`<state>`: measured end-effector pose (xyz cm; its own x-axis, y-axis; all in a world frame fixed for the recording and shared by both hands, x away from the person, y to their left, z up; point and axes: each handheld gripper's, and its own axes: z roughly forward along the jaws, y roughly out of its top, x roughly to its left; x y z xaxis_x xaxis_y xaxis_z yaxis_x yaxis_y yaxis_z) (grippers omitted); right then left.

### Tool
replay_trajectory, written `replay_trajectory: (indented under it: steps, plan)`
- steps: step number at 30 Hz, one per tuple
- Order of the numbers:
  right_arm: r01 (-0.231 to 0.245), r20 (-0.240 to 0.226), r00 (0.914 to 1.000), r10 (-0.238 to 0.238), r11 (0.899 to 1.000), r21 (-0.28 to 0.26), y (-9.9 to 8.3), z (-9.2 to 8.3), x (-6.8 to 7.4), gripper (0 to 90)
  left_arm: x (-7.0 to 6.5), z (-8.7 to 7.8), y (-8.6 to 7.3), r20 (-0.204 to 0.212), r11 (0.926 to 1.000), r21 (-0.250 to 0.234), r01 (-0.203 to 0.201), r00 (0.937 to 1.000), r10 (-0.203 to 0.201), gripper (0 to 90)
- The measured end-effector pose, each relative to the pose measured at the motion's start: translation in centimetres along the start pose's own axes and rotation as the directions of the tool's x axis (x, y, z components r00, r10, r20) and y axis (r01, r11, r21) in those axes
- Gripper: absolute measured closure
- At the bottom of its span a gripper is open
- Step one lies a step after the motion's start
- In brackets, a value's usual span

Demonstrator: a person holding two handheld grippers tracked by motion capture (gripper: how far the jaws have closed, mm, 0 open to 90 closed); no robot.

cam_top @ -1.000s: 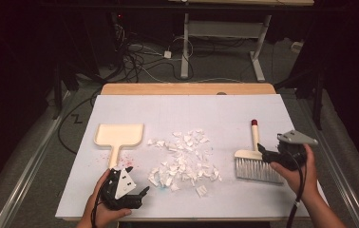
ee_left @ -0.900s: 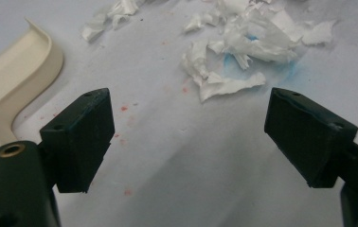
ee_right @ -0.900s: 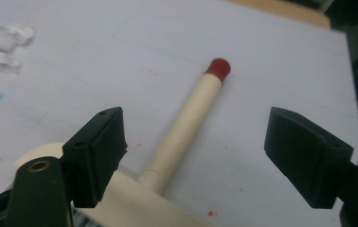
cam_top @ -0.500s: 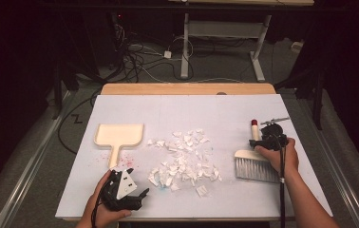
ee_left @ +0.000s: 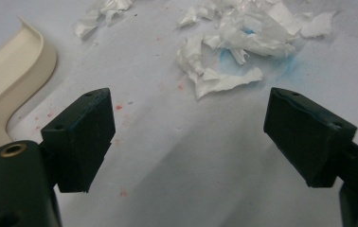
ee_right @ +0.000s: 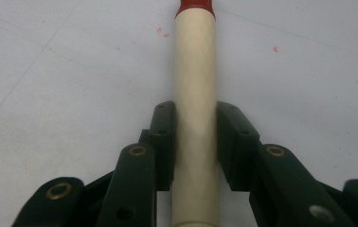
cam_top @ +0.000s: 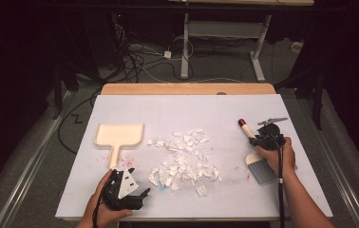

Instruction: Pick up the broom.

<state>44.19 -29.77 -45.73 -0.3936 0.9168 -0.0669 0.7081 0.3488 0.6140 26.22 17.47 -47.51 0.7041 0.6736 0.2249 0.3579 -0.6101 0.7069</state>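
Nearest to us, at the near left edge of the white table (cam_top: 310, 190), we see the left gripper (cam_top: 142, 194) lying low in the person's left hand (cam_top: 102, 205). In the left gripper view its jaws stand wide apart with nothing between them, only bare table; it is released.

A little farther in, at mid-table, lies the heap of torn paper scraps (cam_top: 183, 161), with the nearest scraps just beyond the left gripper's jaws (ee_left: 224, 78). Faint red and blue stains mark the surface around them.

To the right, well apart from the heap, we find the brush (cam_top: 262, 171), its grey bristles toward the near edge and its cream handle (ee_right: 195, 94) running away to a red tip (cam_top: 242, 122). The right gripper (cam_top: 258, 139), held in the right hand (cam_top: 276, 156), has just been closing, and in the right gripper view its two pads (ee_right: 164, 137) press on either side of the handle: it is grasping the brush.

Farther off on the left sits the cream dustpan (cam_top: 119, 135), its handle pointing toward the near edge, just beside the left gripper. Beyond the white sheet a wooden strip of tabletop (cam_top: 187, 89) shows.
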Motion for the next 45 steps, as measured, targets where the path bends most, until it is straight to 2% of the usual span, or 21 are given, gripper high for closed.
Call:
replay_trajectory:
  steps: [2, 5, 11, 14, 20, 21, 23, 24, 25, 26, 28, 29, 32, 33, 35, 37, 39, 41, 42, 43, 45]
  plan:
    - [0.011, 0.012, 0.9999, -0.01, 0.999, -0.032, 0.1, -0.4, 0.1, 70.7, 0.1, -0.2, 0.0, -0.001, 1.0, -0.005, 0.006, 1.0, -0.006, 16.4]
    - [0.01, 0.041, 0.9992, -0.006, 0.993, -0.115, 0.3, -1.6, 0.2, 70.8, 0.2, -0.3, -0.2, -0.006, 0.9999, -0.005, 0.009, 0.9999, -0.009, 16.4]
    - [-0.005, 0.051, 0.9985, 0.019, 0.967, -0.256, 0.4, -4.5, 0.0, 70.8, 0.4, -0.8, -0.4, -0.011, 0.9997, -0.015, 0.019, 0.9998, -0.019, 16.4]
    - [-0.007, 0.066, 0.9974, 0.031, 0.941, -0.337, 0.3, -6.4, 0.2, 70.9, 0.4, -0.8, -0.4, -0.008, 0.9996, -0.017, 0.021, 0.9997, -0.021, 16.4]
    - [0.016, 0.06, 0.9981, 0.012, 0.894, -0.448, 0.1, -9.7, 1.0, 71.0, -0.1, -1.0, 0.1, -0.016, 0.9989, -0.045, 0.013, 0.9998, -0.013, 17.6]
    - [0.016, 0.06, 0.9981, 0.012, 0.894, -0.448, 0.1, -9.7, 1.0, 71.0, -0.1, -1.0, 0.1, -0.016, 0.9989, -0.045, 0.013, 0.9998, -0.013, 17.7]
    - [0.025, 0.056, 0.9984, 0.003, 0.87, -0.493, 0.3, -11.0, 1.8, 71.0, -0.2, -0.9, 0.6, -0.002, 0.9978, -0.062, 0.024, 0.9997, -0.024, 17.8]
    - [0.034, 0.048, 0.9988, -0.011, 0.865, -0.501, 0.5, -11.4, 2.1, 71.0, -0.2, -0.9, 0.8, -0.001, 0.9973, -0.068, 0.027, 0.9996, -0.027, 17.8]
    - [0.034, 0.042, 0.999, -0.014, 0.854, -0.519, 0.6, -11.9, 2.5, 71.0, -0.2, -0.9, 0.8, -0.001, 0.9973, -0.068, 0.027, 0.9996, -0.027, 17.8]
    - [0.037, 0.039, 0.9991, -0.019, 0.843, -0.537, 0.7, -12.4, 2.9, 71.0, -0.1, -0.8, 1.5, 0.007, 0.9949, -0.089, 0.047, 0.9989, -0.047, 17.8]
    - [0.057, 0.033, 0.9984, -0.046, 0.83, -0.555, 1.0, -13.3, 3.9, 71.0, -0.1, -0.9, 2.4, 0.038, 0.9909, -0.12, 0.061, 0.9977, -0.057, 17.8]
    - [0.066, 0.026, 0.9977, -0.062, 0.819, -0.57, 1.1, -13.7, 4.4, 71.0, -0.2, -0.9, 3.1, 0.04, 0.9884, -0.144, 0.048, 0.9983, -0.043, 17.8]
    - [0.091, 0.001, 0.9937, -0.112, 0.802, -0.59, 1.7, -14.8, 6.1, 70.9, -1.3, -0.7, 5.7, 0.091, 0.9826, -0.183, 0.035, 0.9957, -0.018, 18.0]
    - [0.096, -0.01, 0.9918, -0.127, 0.796, -0.597, 1.8, -15.1, 6.8, 71.0, -1.7, -0.6, 6.7, 0.097, 0.98, -0.198, 0.016, 0.9953, 0.004, 18.0]
    - [0.119, -0.019, 0.9862, -0.164, 0.782, -0.612, 2.0, -15.5, 8.1, 70.9, -2.7, -0.4, 8.9, 0.12, 0.9703, -0.242, -0.002, 0.9922, 0.032, 18.4]
    - [0.13, -0.03, 0.9811, -0.191, 0.763, -0.633, 2.0, -16.0, 9.3, 70.9, -3.7, 0.0, 11.0, 0.154, 0.9598, -0.28, -0.006, 0.9867, 0.051, 18.8]
    - [0.136, -0.025, 0.9784, -0.205, 0.729, -0.671, 1.7, -16.3, 10.6, 71.0, -4.6, 0.6, 12.7, 0.183, 0.9499, -0.312, -0.007, 0.9807, 0.067, 18.9]
    - [0.169, -0.017, 0.9705, -0.24, 0.729, -0.663, 1.7, -16.3, 11.8, 70.9, -5.4, 1.2, 14.0, 0.198, 0.9441, -0.33, -0.003, 0.9774, 0.072, 19.5]
    - [0.161, -0.032, 0.9692, -0.244, 0.725, -0.67, 1.6, -16.2, 12.1, 70.9, -5.7, 1.5, 14.5, 0.203, 0.9406, -0.339, -0.002, 0.9764, 0.075, 20.1]
    - [0.162, -0.047, 0.9655, -0.256, 0.733, -0.661, 1.6, -16.0, 12.4, 70.9, -5.7, 1.5, 14.5, 0.203, 0.9406, -0.339, -0.002, 0.9764, 0.075, 21.5]
    - [0.158, -0.055, 0.9647, -0.257, 0.735, -0.659, 1.4, -15.5, 13.1, 70.9, -6.5, 2.5, 15.5, 0.225, 0.9398, -0.342, 0.002, 0.971, 0.08, 21.7]
